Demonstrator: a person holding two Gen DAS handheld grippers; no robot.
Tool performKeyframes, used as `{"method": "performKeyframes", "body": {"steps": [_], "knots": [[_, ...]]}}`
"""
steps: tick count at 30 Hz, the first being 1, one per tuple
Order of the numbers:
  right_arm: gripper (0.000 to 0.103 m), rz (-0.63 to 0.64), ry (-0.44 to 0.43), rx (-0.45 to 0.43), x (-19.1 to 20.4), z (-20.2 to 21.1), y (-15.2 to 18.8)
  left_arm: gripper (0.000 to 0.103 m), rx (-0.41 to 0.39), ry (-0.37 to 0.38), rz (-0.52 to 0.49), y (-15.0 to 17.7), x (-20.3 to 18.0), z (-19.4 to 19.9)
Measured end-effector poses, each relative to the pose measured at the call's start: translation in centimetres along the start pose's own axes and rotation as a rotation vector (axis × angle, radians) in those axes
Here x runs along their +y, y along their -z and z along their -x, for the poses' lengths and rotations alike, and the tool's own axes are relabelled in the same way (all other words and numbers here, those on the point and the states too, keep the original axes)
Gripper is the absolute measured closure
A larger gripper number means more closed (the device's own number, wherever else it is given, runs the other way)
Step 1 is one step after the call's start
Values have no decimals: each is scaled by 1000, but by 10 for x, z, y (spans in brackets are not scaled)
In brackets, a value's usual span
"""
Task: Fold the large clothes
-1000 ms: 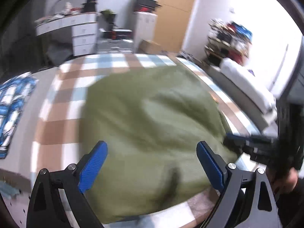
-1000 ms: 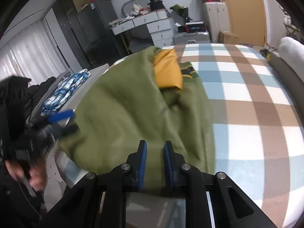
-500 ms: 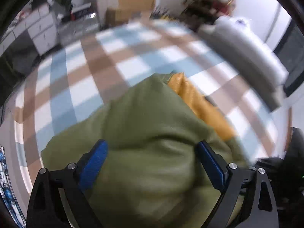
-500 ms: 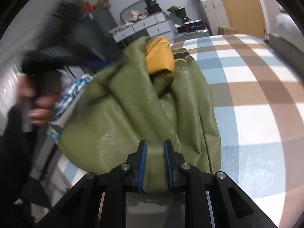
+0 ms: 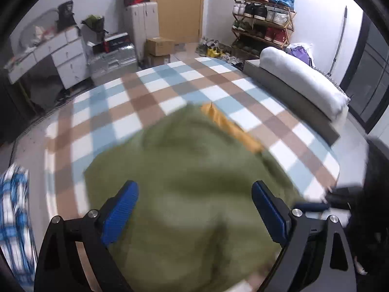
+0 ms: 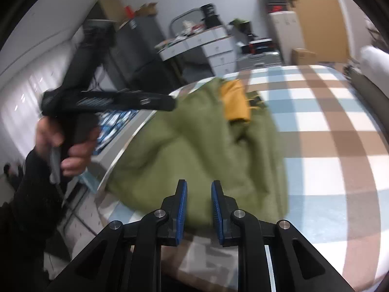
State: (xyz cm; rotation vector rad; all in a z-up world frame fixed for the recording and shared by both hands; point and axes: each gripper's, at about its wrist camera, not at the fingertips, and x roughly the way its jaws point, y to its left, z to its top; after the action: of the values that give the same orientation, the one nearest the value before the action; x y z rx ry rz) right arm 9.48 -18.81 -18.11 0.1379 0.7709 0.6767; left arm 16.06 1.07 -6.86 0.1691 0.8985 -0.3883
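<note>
Checked bedspread [image 5: 150,102] in brown, blue and white across the middle of the left wrist view, running to the right edge of the right wrist view [image 6: 335,131]. Olive-green jacket [image 5: 189,170] heaped on it, filling the lower centre of the left wrist view, blurred; in the right wrist view [image 6: 194,150] bunched at the centre, near the bed's left edge. Orange lining [image 6: 234,102] showing at the jacket's upper end, toward the upper centre of that frame, and as a strip at its upper right in the left wrist view [image 5: 228,126]. White bolster [image 5: 301,77] along the right side of the left wrist view. Shoe rack [image 5: 263,17] at upper right, white drawers [image 5: 65,56] at upper left. Left gripper [image 5: 193,209] at the bottom, blue pads spread wide, nothing pinched, jacket below them; also seen raised at mid-left of the right wrist view [image 6: 170,102], gripped by a hand [image 6: 65,146] in a dark sleeve. Right gripper [image 6: 198,206] at bottom centre, jaws narrowly apart and opening, jacket hem behind the gap; contact with the pads cannot be told.
</note>
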Motion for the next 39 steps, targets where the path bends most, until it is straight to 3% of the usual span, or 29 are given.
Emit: {"method": "performKeyframes", "body": {"steps": [2,4,6,7,9,12,14,16,18,20,21,23,27,30,32,34,36,39], "knots": [[78,-25,59,93,-7,-33,9,11,53,11,38,26,6,-12],[78,-33,57,75,-11,-42,13,12,107,-31,57,44,10,-36],[79,-76,79,106,-9,-41,8,10,36,-110,-35,55,-5,-41],[78,-93,89,121,-5,-38,5,10,24,-129,-34,57,-7,-40],[78,-72,39,103,8,-25,-2,11,18,-107,46,55,-1,-30],[77,-1,-6,55,28,-9,-11,12,-55,-24,141,64,12,1],[78,38,-29,87,35,-24,-11,12,-49,-52,152,76,17,-1],[78,58,23,166,35,-55,0,11,-46,-97,142,88,19,-16],[77,90,61,157,36,-70,7,11,-63,-138,92,91,13,-21],[77,86,109,190,45,-69,3,10,-56,-129,98,86,14,-21],[76,51,87,210,49,-64,-4,10,-58,-109,105,87,17,-17],[80,27,-29,169,59,-46,-22,11,-66,-64,124,86,27,-14],[74,147,72,17,76,-33,-76,8,-87,-61,122,89,24,-15],[75,167,109,1,69,-59,-121,6,-101,-51,140,91,25,-17],[77,217,225,60,56,-100,-142,6,-105,-39,149,93,27,-16],[94,259,328,163,34,-143,-141,6,-110,-38,142,93,27,-16],[97,222,276,198,7,-165,-130,6,-119,-34,144,94,25,-14],[96,114,188,186,-14,-147,-129,3,-106,-42,143,93,23,-15]]}}
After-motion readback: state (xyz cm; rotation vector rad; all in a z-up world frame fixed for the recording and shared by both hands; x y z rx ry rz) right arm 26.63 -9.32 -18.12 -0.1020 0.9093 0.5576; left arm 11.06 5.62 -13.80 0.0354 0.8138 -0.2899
